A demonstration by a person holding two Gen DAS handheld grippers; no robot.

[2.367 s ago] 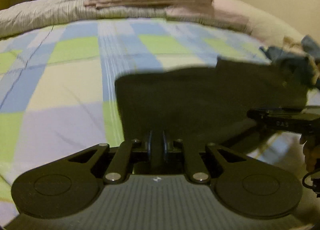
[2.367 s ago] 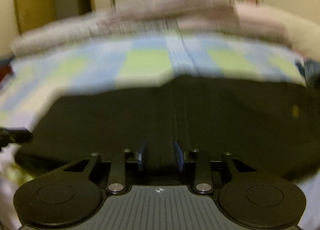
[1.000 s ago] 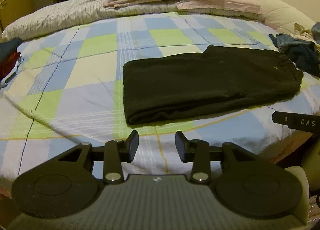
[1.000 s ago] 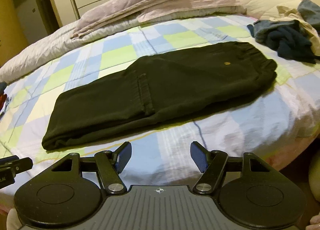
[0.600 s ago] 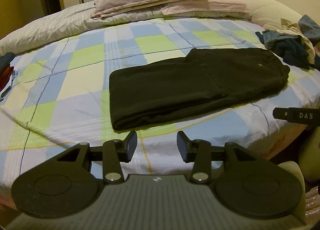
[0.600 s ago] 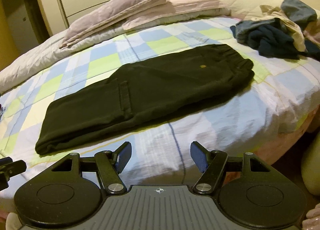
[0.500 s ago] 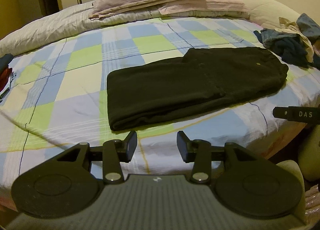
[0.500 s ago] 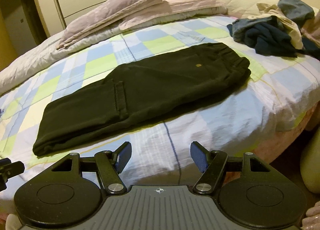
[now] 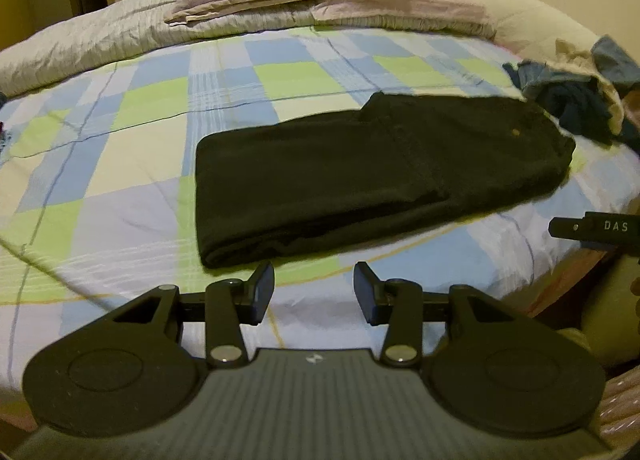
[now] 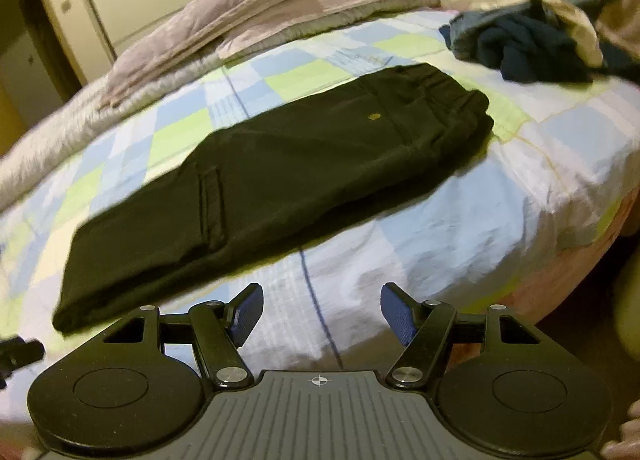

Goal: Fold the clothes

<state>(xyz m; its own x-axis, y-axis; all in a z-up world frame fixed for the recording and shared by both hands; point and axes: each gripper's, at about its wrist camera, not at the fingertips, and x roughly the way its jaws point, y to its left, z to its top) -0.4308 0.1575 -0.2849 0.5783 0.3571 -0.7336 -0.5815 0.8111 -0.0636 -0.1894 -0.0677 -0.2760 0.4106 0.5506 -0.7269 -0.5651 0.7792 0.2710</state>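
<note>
My left gripper [image 9: 314, 292] and right gripper [image 10: 319, 314] held clear with fingers apart and empty, dark folded trousers [image 9: 372, 172] flat on the checked bed [image 9: 132, 188], heaped clothes [image 10: 532, 40] just beyond the waistband

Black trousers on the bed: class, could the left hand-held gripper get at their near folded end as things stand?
Probably yes. The left hand-held gripper is open and empty, and only bare checked bedspread lies between it and the black trousers.
</note>
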